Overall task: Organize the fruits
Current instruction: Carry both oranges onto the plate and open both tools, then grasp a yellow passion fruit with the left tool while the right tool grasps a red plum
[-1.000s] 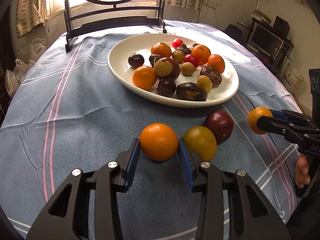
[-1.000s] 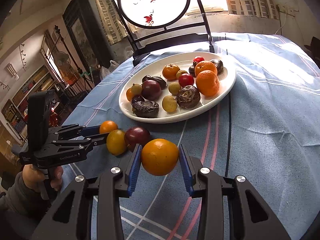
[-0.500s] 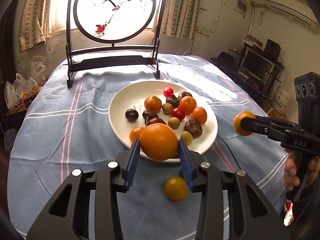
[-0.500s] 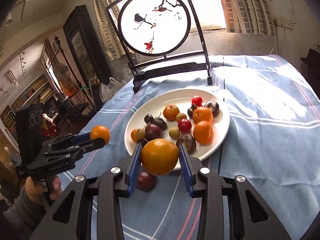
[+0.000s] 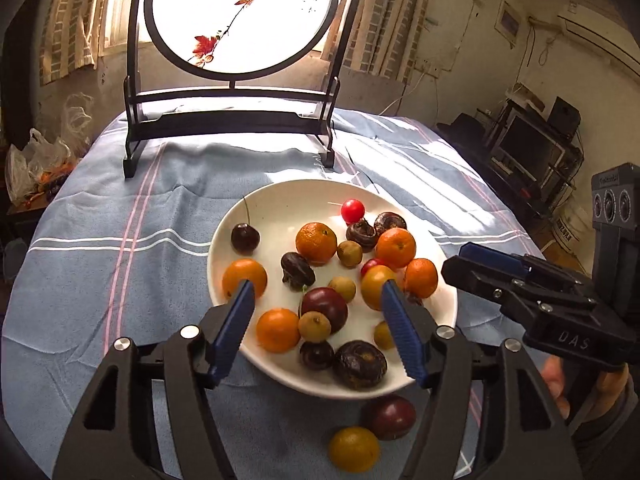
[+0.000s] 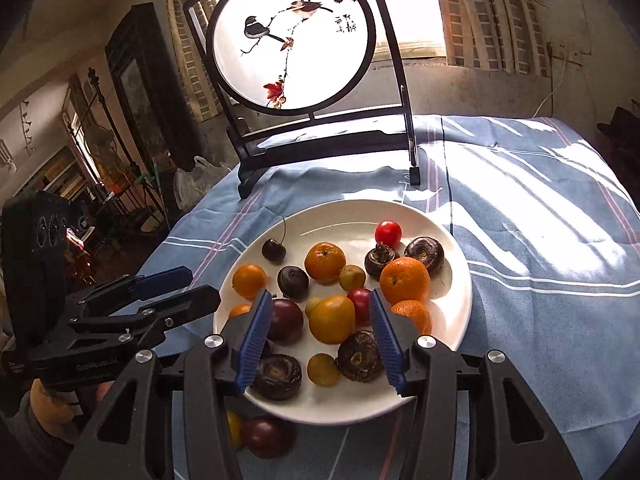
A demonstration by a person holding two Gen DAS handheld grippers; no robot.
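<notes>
A white plate (image 5: 280, 208) (image 6: 456, 264) holds several oranges, dark plums, brown chestnut-like fruits, small yellow fruits and a red cherry tomato (image 5: 352, 209). My left gripper (image 5: 316, 320) is open and empty above the plate's near side. My right gripper (image 6: 316, 332) is open and empty above the plate, with a yellow-orange fruit (image 6: 332, 319) lying between its fingers on the plate. A yellow fruit (image 5: 353, 448) and a dark plum (image 5: 389, 417) lie on the cloth just in front of the plate. The right gripper also shows in the left wrist view (image 5: 480, 264).
A blue striped tablecloth (image 5: 100, 264) covers the round table. A black-framed round painted screen (image 5: 236, 20) stands at the far edge. Shelves and a monitor (image 5: 524, 144) stand to the right of the table.
Both grippers moved forward over the plate and opened, letting go of their orange fruits, which now lie on the plate.
</notes>
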